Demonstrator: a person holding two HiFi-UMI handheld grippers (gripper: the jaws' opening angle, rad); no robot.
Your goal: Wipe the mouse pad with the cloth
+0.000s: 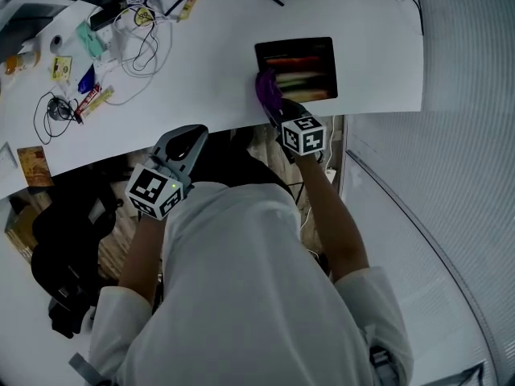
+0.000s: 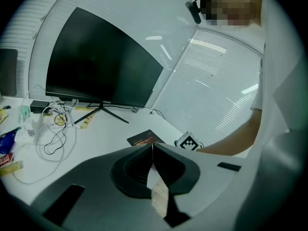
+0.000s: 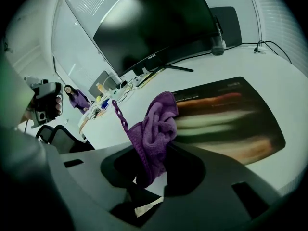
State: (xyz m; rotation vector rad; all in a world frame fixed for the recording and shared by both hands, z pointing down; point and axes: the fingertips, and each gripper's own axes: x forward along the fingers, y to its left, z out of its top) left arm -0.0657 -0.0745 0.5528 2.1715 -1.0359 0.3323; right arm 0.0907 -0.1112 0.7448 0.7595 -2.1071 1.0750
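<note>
A white desk (image 1: 217, 63) with a curved near edge fills the head view, with slatted blinds (image 1: 467, 47) on the wall to its right. A wide dark monitor (image 2: 103, 64) stands on a splayed stand at the desk's far edge.

The far left corner of the desk is cluttered with loose white cables (image 1: 141, 51), a black cable coil (image 1: 56, 108) and small packets. A black chair (image 1: 64, 232) sits below the desk's near edge on the left.

The left gripper (image 1: 189, 135) is held at the near edge of the desk, left of the middle. In its own view the 2 jaws of the left gripper (image 2: 152, 146) are pressed together with nothing between them.

Further right, the right gripper (image 1: 278, 112) reaches over the near edge. Its 2 jaws are clamped on a bunched purple cloth (image 1: 267, 91). In the right gripper view the cloth (image 3: 156, 124) rises from between the jaws of the right gripper (image 3: 154, 146), and a twisted strand of it trails off to the left.

The mouse pad (image 1: 310, 67) is dark with orange and pale streaks. It lies flat toward the right end of the desk, close to the near edge. The cloth sits at the pad's left edge and overlaps the pad (image 3: 231, 114) there. Whether it presses on the surface cannot be told. The left gripper is well apart from the pad (image 2: 143, 138).
</note>
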